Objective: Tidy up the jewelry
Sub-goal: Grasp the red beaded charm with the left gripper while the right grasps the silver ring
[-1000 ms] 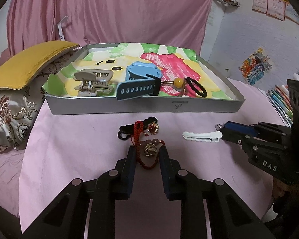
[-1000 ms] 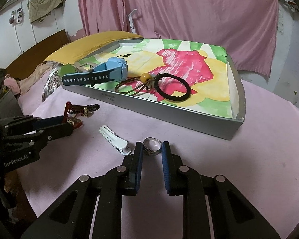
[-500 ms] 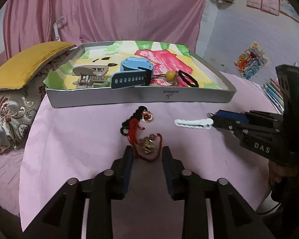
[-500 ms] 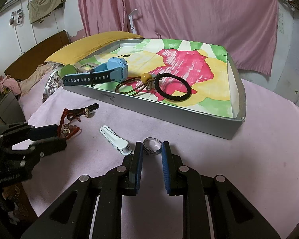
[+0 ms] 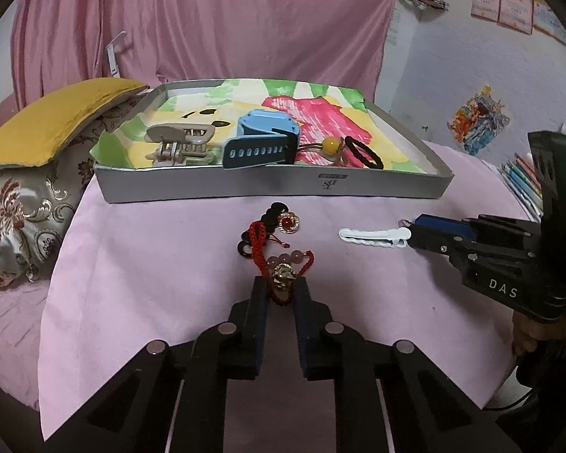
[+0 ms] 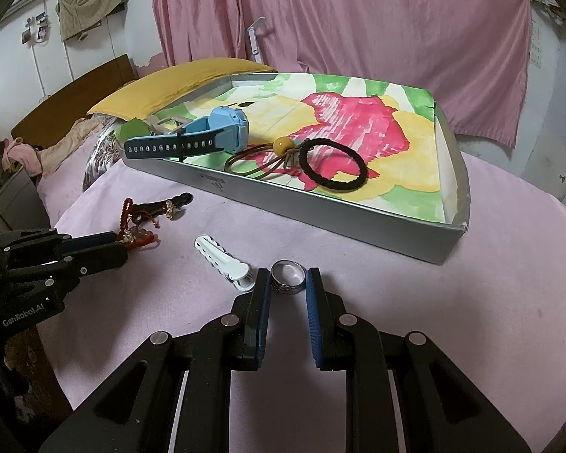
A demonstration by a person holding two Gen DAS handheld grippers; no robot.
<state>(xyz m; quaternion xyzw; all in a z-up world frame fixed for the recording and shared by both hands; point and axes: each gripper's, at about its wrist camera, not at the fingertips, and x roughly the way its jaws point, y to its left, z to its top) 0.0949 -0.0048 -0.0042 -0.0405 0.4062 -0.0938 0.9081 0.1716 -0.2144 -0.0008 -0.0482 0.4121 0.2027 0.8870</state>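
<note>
Red-cord bracelet (image 5: 279, 264) w/ gold charm pinched in just-closed left tool (image 5: 280, 290); right tool (image 6: 287, 283) grips silver ring (image 6: 287, 278)

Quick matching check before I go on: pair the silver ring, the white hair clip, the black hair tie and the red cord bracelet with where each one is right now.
Things:
1. silver ring
2. white hair clip
3. black hair tie
4. red cord bracelet

Places:
A. inside the tray
B. between the left gripper fingers
C. loose on the pink cloth
D. between the right gripper fingers

Pairs: 1-D, 2-C, 3-A, 4-B
</note>
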